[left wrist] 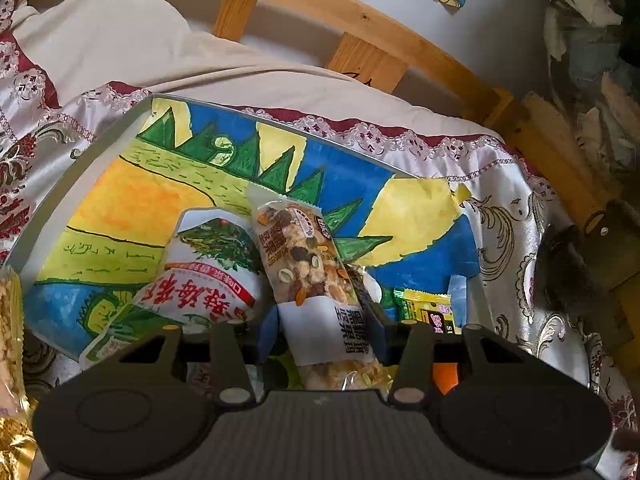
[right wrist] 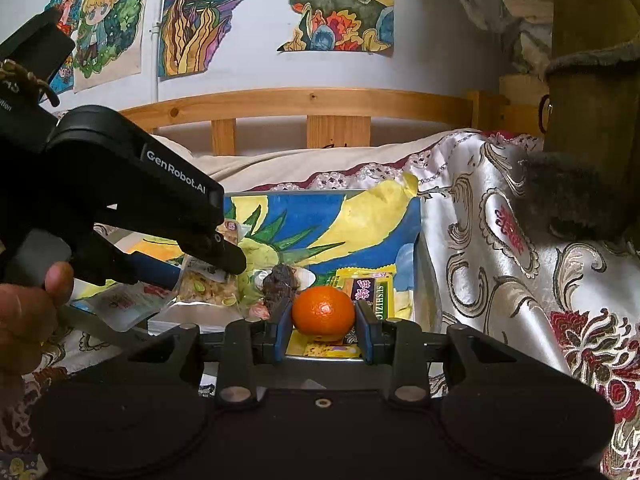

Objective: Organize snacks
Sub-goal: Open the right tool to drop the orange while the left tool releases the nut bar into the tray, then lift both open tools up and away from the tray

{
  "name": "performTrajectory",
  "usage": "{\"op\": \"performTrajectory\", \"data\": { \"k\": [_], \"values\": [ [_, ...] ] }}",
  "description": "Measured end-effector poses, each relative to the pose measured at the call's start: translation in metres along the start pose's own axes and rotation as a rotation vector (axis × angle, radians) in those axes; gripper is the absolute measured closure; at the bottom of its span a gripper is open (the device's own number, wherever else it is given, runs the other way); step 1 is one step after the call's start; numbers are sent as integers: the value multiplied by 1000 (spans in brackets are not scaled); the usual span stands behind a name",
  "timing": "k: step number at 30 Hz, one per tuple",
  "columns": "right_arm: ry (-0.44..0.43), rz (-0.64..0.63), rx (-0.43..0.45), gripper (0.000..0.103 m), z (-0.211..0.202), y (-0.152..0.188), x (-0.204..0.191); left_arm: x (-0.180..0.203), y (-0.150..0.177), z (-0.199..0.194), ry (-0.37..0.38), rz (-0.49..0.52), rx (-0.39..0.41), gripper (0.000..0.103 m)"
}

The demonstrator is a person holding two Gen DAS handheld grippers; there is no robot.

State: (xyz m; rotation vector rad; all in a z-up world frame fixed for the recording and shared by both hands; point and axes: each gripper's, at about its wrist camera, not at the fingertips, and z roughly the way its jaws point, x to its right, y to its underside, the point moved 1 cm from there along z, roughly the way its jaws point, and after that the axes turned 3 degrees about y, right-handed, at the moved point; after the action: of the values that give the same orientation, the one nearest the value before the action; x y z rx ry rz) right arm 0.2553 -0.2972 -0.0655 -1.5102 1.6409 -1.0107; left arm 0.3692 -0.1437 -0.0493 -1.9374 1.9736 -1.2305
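In the left wrist view my left gripper point(left wrist: 322, 336) is shut on a nut-bar packet point(left wrist: 304, 264), which points away over a tray point(left wrist: 132, 124) lined with a bright painted sheet. A white packet with red characters point(left wrist: 200, 280) lies in the tray to its left, and a yellow packet point(left wrist: 428, 306) lies to its right. In the right wrist view my right gripper point(right wrist: 323, 330) is shut on an orange mandarin point(right wrist: 323, 307) above the yellow packet point(right wrist: 372, 284) at the tray's near right corner. The left gripper point(right wrist: 224, 258) reaches in from the left with the nut bar point(right wrist: 204, 286).
A dark dried-fruit piece point(right wrist: 280, 284) lies in the tray behind the mandarin. The tray sits on a bed with a patterned silky cover point(right wrist: 500, 240) and a wooden headboard point(right wrist: 312, 100). A golden snack bag point(left wrist: 12, 360) is at the far left edge. A person's hand point(right wrist: 28, 316) holds the left tool.
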Motion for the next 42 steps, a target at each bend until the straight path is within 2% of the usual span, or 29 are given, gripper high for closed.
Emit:
{"op": "performTrajectory", "data": {
  "k": [6, 9, 15, 19, 25, 33, 35, 42],
  "values": [
    [-3, 4, -4, 67, 0, 1, 0, 5, 2, -3, -42, 30, 5, 48],
    [-3, 9, -4, 67, 1, 1, 0, 7, 1, -5, -63, 38, 4, 38],
    [-7, 32, 2, 58, -3, -2, 3, 10, -1, -15, -78, 51, 13, 26],
    [-10, 48, 20, 48, -10, -6, 4, 10, -4, -29, -86, 57, 43, 18],
    [-11, 77, 62, 30, -29, -17, 5, 4, -4, -63, -112, 57, 126, 6],
    [-18, 94, 142, 14, -72, -36, 4, -3, 6, -120, -116, 54, 218, 2],
    [-18, 89, 160, 6, -85, -38, 3, -4, 10, -135, -123, 60, 242, 1],
    [-30, 78, 188, 2, -121, -38, -7, -8, 32, -189, -223, 99, 398, 1]
  ]
}}
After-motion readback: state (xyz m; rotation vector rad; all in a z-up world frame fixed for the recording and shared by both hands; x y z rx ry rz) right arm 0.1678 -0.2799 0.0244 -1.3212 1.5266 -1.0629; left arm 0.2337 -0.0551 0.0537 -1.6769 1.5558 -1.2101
